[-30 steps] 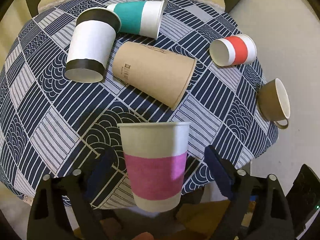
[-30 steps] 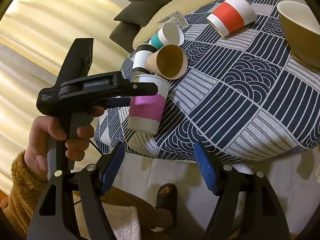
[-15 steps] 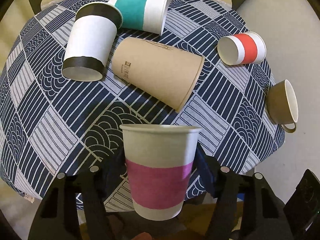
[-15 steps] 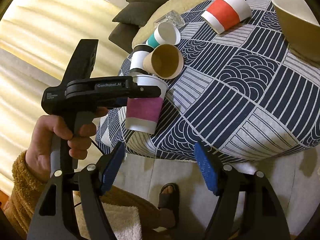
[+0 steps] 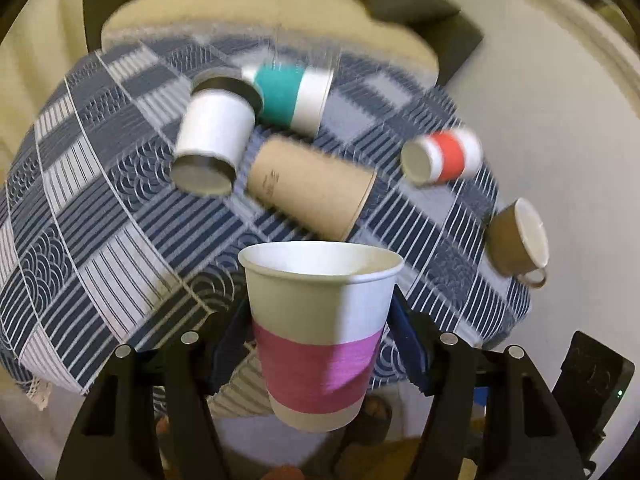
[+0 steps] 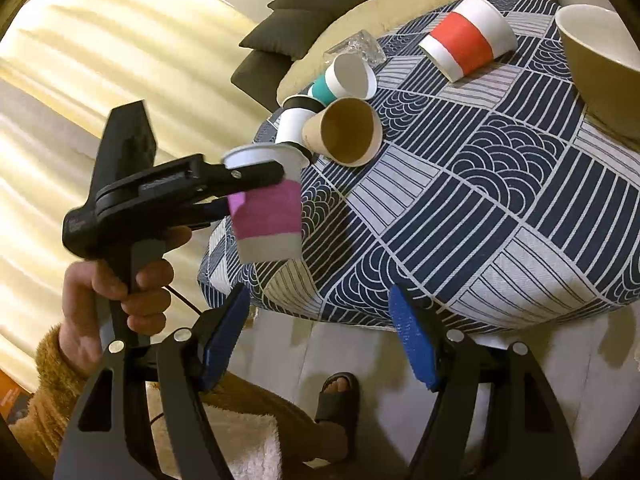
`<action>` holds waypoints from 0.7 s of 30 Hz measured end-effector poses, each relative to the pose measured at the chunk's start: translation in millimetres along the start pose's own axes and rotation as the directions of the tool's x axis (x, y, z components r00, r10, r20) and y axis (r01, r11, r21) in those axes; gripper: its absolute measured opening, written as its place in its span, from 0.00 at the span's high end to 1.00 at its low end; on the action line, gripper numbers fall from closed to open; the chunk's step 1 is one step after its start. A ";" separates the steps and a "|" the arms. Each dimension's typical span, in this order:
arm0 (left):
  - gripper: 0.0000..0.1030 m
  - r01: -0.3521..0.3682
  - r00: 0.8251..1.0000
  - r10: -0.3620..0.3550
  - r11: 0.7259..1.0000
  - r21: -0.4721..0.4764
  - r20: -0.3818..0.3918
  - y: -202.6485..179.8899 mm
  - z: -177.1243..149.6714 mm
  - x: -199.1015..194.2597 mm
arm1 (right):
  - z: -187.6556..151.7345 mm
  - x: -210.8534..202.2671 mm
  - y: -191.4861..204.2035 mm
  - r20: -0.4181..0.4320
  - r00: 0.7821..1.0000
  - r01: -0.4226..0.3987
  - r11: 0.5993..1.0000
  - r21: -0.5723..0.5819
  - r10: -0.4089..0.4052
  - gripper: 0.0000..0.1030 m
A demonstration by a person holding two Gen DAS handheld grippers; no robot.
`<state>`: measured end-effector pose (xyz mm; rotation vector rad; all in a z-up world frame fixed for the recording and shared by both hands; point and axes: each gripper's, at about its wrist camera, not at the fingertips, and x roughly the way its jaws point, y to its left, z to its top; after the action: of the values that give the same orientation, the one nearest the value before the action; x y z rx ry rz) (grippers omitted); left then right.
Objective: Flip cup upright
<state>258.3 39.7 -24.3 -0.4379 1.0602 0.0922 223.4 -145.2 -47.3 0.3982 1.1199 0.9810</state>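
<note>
My left gripper [image 5: 320, 340] is shut on a white paper cup with a pink band [image 5: 320, 344]. It holds the cup upright, mouth up, in the air just off the near edge of the round table [image 5: 80, 280]. The right wrist view shows the same pink cup [image 6: 268, 220] in the left gripper [image 6: 256, 178], lifted beside the table's left edge. My right gripper [image 6: 320, 340] is open and empty, below the table's front edge over the floor.
Lying on the patterned cloth are a brown paper cup [image 5: 312, 188], a black-and-white cup [image 5: 212, 136], a teal cup [image 5: 292, 96], a red-banded cup [image 5: 444, 156] and a clear glass [image 6: 360, 46]. A tan mug [image 5: 516, 240] lies at the right edge. A sandalled foot [image 6: 336, 396] is on the floor.
The left gripper closed on the pink cup and lifted it up and back from the table edge. The right gripper stayed open and nearly still.
</note>
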 end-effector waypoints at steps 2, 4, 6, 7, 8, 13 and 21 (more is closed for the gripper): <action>0.37 0.012 0.993 -0.014 1.000 0.018 0.116 -1.1 -6.3 -13.4 | 1.3 -4.8 0.5 0.024 1.000 -0.008 1.000 -0.006 0.008 0.31; 0.37 0.005 0.979 -0.013 0.999 0.036 0.201 -2.7 -13.7 -21.0 | 2.4 -8.3 -0.6 0.038 0.999 -0.013 1.000 -0.004 0.013 0.31; 0.37 -0.019 0.961 0.004 0.999 0.050 0.278 -4.0 -21.6 -26.3 | 3.4 -12.2 -4.8 0.053 0.998 -0.025 1.000 0.012 0.025 0.31; 0.37 -0.030 0.949 0.007 0.997 0.066 0.314 -5.7 -25.4 -28.2 | 4.1 -14.2 -7.2 0.064 0.998 -0.031 0.999 0.021 0.029 0.31; 0.37 -0.033 0.937 0.001 0.996 0.085 0.348 -7.8 -29.7 -29.7 | 5.3 -16.4 -9.3 0.076 0.997 -0.034 0.999 0.026 0.032 0.31; 0.37 -0.052 0.836 -0.033 0.989 0.140 0.547 -14.2 -60.3 -27.8 | 10.3 -28.6 -12.3 0.136 0.990 -0.050 0.998 0.022 0.047 0.31; 0.37 -0.108 0.735 0.001 0.987 0.116 0.678 -12.3 -95.5 -0.8 | 12.3 -43.3 17.5 0.217 0.976 0.050 0.983 -0.177 -0.011 0.30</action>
<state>182.8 -8.7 -59.2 -0.2013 0.3443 0.2082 222.2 -168.8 -5.1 0.3296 0.8317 0.9789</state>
